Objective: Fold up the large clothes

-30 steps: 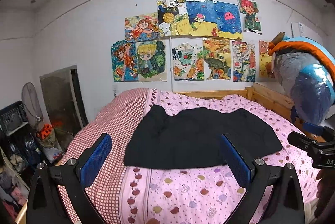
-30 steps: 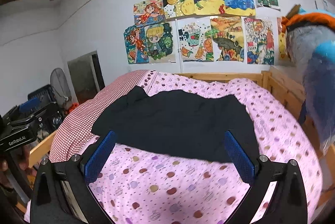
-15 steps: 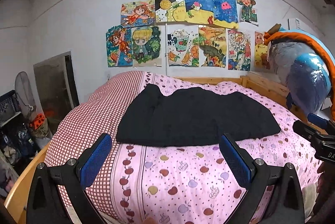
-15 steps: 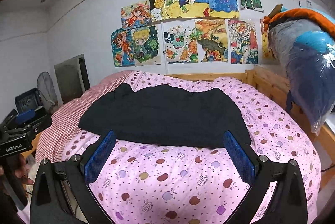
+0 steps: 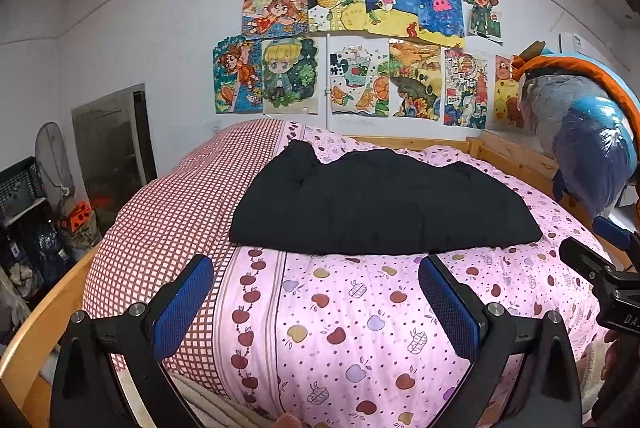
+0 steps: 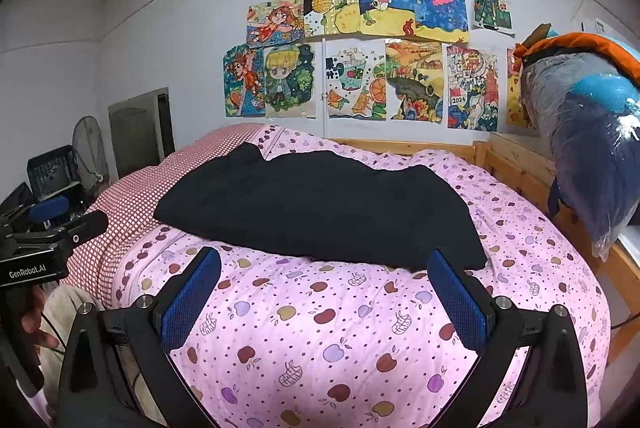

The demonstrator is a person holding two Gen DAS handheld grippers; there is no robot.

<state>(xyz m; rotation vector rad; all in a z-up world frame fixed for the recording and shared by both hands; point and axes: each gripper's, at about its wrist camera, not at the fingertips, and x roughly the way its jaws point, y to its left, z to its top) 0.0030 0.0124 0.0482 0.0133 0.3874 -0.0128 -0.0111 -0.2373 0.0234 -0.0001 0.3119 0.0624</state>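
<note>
A large black garment lies folded flat on the pink apple-print quilt of a bed; it also shows in the right wrist view. My left gripper is open and empty, held back from the garment's near edge over the quilt. My right gripper is open and empty, also short of the garment's near edge. The right gripper's body shows at the right of the left view, and the left gripper's body shows at the left of the right view.
A red checked quilt section covers the bed's left side. A wooden bed frame runs along the right and back. Bagged bedding is stacked at right. A fan, crates and clutter stand at left. Drawings cover the wall.
Both grippers have pulled back from the garment, toward the foot of the bed. The garment lies as before. Both stay open.
</note>
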